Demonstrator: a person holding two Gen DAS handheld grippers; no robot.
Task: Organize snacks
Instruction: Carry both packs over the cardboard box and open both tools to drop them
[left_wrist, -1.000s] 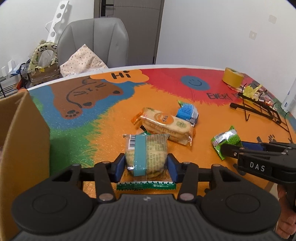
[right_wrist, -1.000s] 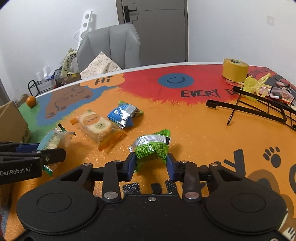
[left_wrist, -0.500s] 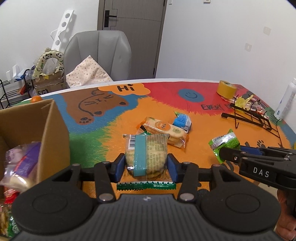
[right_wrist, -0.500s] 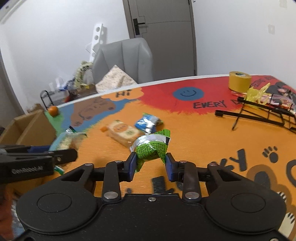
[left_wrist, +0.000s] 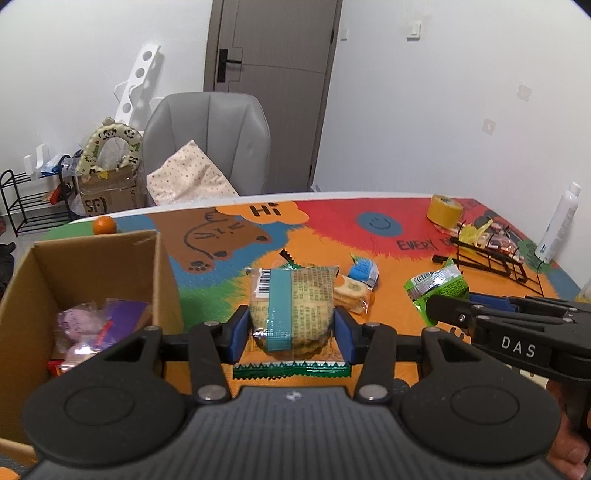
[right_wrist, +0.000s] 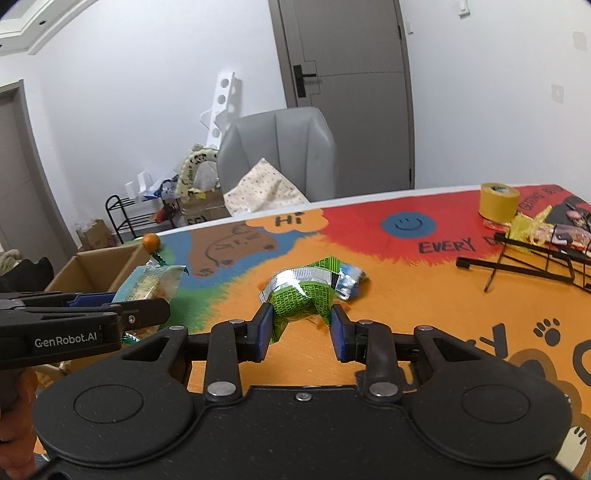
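While the left gripper (left_wrist: 292, 334) clamps a cracker packet (left_wrist: 291, 306) above the table (left_wrist: 391, 314), just right of the cardboard box (left_wrist: 92, 266), the packet's slippery film could slide out before it clears the box wall. "DAS" is readable on the right gripper (left_wrist: 443, 308); "Hi" is printed on the far mat.

In the right view, the right gripper (right_wrist: 301, 326) pinches a crumpled green packet (right_wrist: 301, 295) by its edge; it could drop. "GenRobot.AI" and "EVERY" are legible.

Four snack packs are showing outside the box: cracker pack (left_wrist: 291, 302), green packet (right_wrist: 301, 295), blue packet (left_wrist: 364, 271), biscuit pack (left_wrist: 351, 293). One cardboard box (left_wrist: 162, 273) is sitting alongside, one tape roll (left_wrist: 444, 210), one orange (left_wrist: 104, 225).
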